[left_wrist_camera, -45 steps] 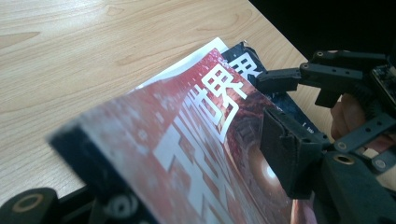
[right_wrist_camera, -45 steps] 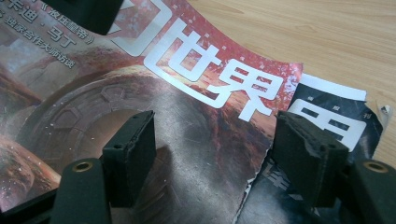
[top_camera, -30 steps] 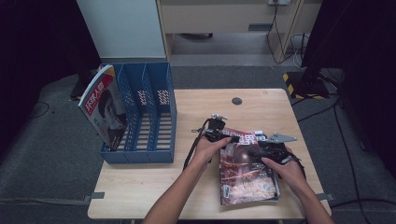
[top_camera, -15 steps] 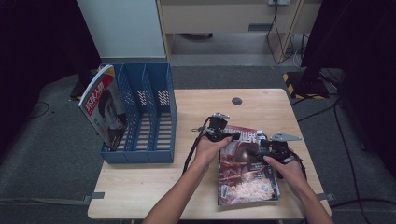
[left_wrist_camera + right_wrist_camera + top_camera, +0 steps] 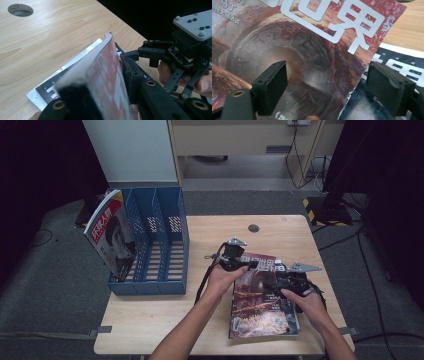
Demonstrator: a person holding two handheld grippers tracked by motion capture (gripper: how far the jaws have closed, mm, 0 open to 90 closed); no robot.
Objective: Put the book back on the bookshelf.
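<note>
A red-covered magazine (image 5: 260,307) lies on the wooden table (image 5: 165,315) on top of a darker one with a white border (image 5: 402,62). My left gripper (image 5: 244,265) is shut on the red magazine's far edge (image 5: 100,62) after its jaws just closed, and it holds that edge tilted up off the lower magazine (image 5: 62,77). My right gripper (image 5: 277,282) hovers over the cover (image 5: 312,50). Its jaws have just opened wide and come in slightly. They now stand open (image 5: 330,86), the pads (image 5: 272,85) pressing on nothing.
A blue slotted file holder (image 5: 160,245) stands at the table's left, with a red-and-white magazine (image 5: 110,240) leaning in its leftmost slot. A round cable hole (image 5: 253,228) sits near the far edge. Bare wood lies left of the magazines and near the front.
My left gripper has risen a little with the red magazine's far edge in it, tilting the cover up. The right hand has kept its place over the cover.
</note>
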